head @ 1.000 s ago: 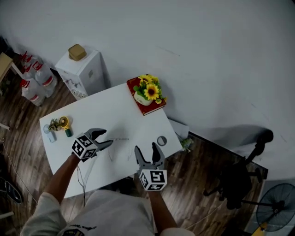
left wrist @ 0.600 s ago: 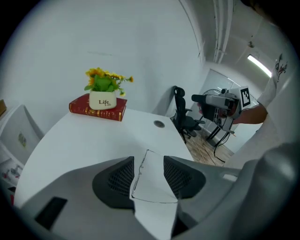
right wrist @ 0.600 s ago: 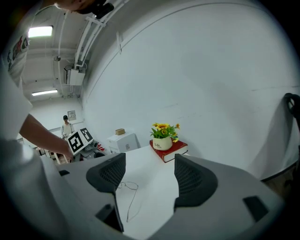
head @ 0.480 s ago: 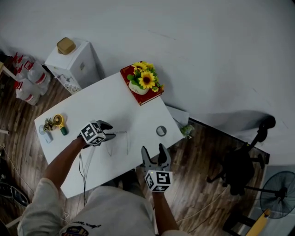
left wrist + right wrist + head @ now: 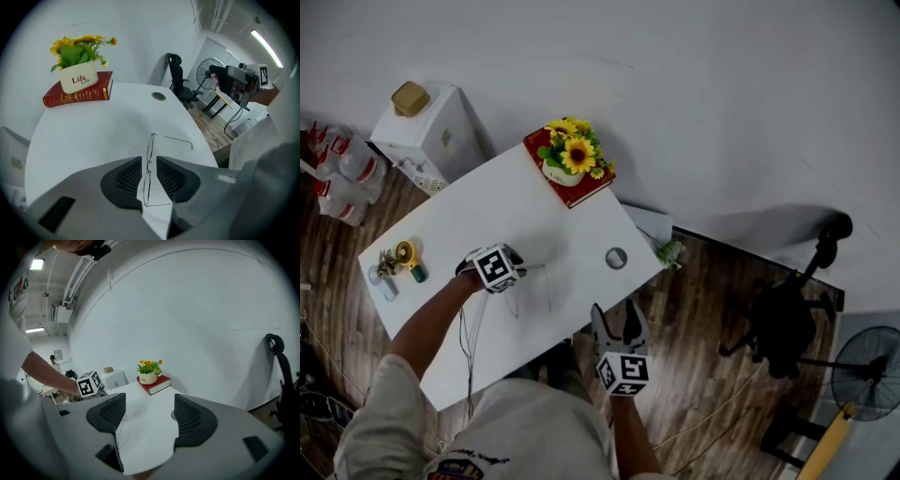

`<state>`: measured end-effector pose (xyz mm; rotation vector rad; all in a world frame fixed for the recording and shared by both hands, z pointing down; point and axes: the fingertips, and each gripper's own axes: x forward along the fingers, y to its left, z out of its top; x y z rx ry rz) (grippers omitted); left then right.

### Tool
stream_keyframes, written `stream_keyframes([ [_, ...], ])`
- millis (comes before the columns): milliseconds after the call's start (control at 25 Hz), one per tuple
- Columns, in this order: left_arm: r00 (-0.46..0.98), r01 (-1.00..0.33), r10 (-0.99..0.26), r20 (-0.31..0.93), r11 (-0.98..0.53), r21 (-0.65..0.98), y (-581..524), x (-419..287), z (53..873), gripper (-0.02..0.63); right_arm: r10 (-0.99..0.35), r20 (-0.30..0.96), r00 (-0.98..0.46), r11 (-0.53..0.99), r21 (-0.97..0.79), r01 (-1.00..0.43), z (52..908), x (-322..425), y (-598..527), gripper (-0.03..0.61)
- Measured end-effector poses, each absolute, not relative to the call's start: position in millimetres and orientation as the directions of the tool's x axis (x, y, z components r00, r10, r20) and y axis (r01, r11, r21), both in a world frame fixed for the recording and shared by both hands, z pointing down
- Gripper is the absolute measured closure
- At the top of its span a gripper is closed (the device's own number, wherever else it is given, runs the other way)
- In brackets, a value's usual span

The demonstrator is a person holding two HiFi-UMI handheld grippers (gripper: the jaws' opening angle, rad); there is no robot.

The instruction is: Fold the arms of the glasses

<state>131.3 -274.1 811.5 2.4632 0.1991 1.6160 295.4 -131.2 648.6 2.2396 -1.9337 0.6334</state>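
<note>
Glasses [image 5: 148, 169] lie on the white table [image 5: 441, 309], in its near half and well apart from the red book [image 5: 572, 192] at the far corner. Both thin wire arms appear to stand out from the front, so no fold looks done yet.

The step in hand seems to be pinning the frame down. The left gripper [image 5: 149, 161] points steeply down over the front piece, and its jaws have just been closing with the bridge between them. A sliver of table shows on either side of the wire, so the pads do not seem to press on it yet. The right gripper [image 5: 147, 418] hangs just off the table's near edge, its jaws spread wide with nothing between them.

Next, the left jaws probably need to finish closing on the bridge, gently, since the wire looks easy to bend. Then the right gripper would have to come in over the near edge and sweep one arm in against the lenses.

The hinges are too small to make out. The near arm is partly covered by the left gripper's jaw. From the head view the glasses are only faint lines, and the marker cube [image 5: 495, 267] hides the left jaws there. The right gripper view shows just a thin line beside its left jaw.
</note>
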Motion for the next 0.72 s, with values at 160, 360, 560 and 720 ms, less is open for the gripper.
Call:
stream_keyframes([
  [160, 0.348, 0.024, 0.224, 0.910, -0.973, 0.230, -272.5, 129.7, 822.1, 0.537, -0.914, 0.386, 0.127, -0.209, -0.179, -0.961, 648.5, 301.3, -123.2, 0.268],
  [360, 0.319, 0.029, 0.225, 0.921, -0.973, 0.228, -268.9, 130.6, 825.8, 0.578, -0.908, 0.395, 0.140, -0.227, -0.184, -0.956, 647.8, 306.7, -114.9, 0.270],
  [560, 0.330, 0.018, 0.224, 0.917, -0.973, 0.231, -267.3, 131.8, 819.6, 0.584, -0.910, 0.392, 0.139, -0.225, -0.184, -0.957, 645.4, 308.3, -113.6, 0.272],
  [720, 0.366, -0.015, 0.216, 0.905, -0.971, 0.238, -267.5, 129.1, 805.2, 0.589, -0.918, 0.386, 0.095, -0.183, -0.199, -0.963, 642.8, 298.7, -118.6, 0.275],
])
